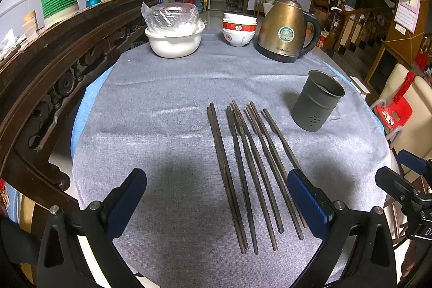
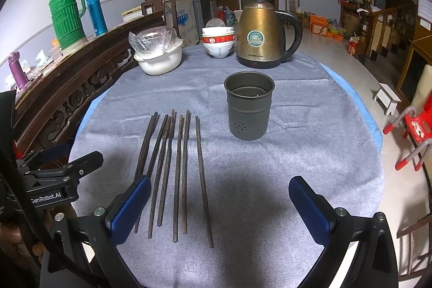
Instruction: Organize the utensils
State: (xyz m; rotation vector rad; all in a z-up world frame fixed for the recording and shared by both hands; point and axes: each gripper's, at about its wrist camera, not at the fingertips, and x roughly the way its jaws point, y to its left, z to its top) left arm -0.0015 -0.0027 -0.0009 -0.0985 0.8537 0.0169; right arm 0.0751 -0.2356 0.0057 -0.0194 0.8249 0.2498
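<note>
Several dark wooden chopsticks [image 1: 248, 174] lie side by side on the grey cloth; they also show in the right wrist view [image 2: 172, 169]. A grey metal utensil cup [image 1: 317, 104] stands upright and empty to their right, also in the right wrist view [image 2: 248, 104]. My left gripper [image 1: 216, 196] is open, low over the near ends of the chopsticks, holding nothing. My right gripper [image 2: 220, 201] is open and empty, over the cloth just right of the chopsticks and in front of the cup.
A bronze electric kettle [image 2: 260, 37], stacked bowls [image 2: 218, 41] and a white pot with a plastic-wrapped bowl [image 2: 159, 56] stand at the table's far edge. A carved wooden rail [image 1: 54, 72] runs along the left. A red stool [image 2: 415, 126] stands right of the table.
</note>
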